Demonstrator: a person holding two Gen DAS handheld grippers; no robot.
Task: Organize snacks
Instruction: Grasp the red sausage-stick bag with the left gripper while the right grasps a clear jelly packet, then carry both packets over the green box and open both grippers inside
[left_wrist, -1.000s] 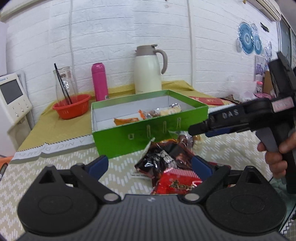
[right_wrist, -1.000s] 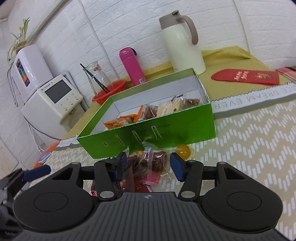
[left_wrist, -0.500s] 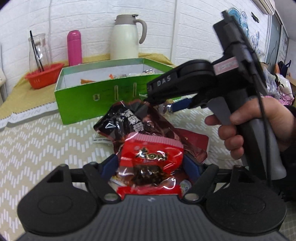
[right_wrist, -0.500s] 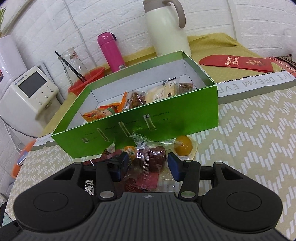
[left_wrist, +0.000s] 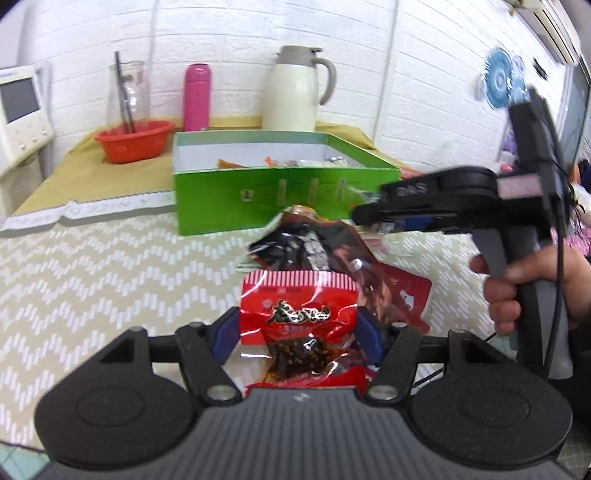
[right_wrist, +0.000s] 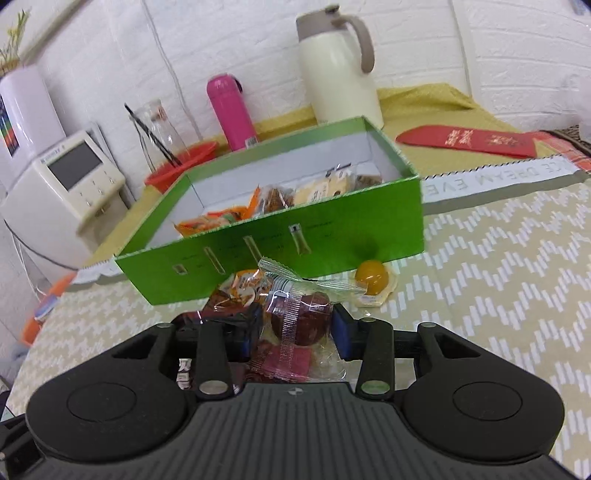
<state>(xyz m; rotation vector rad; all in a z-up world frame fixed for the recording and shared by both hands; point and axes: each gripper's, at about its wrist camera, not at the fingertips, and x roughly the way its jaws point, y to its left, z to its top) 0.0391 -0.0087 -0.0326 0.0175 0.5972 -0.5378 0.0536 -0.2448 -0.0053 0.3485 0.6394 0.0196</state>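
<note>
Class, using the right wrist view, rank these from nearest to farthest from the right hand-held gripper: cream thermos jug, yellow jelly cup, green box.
1. Yellow jelly cup, just ahead, slightly right.
2. Green box, behind the cup.
3. Cream thermos jug, far back by the wall.

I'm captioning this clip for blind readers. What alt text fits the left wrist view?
The left gripper has closed on a red snack packet above a pile of snacks on a patterned tablecloth. Behind stands an open green box; the right gripper, held by a hand, reaches in from the right.

"DREAM EVE" on table runner (right_wrist: 498, 179), "DAS" on tool (left_wrist: 412, 192)
</note>
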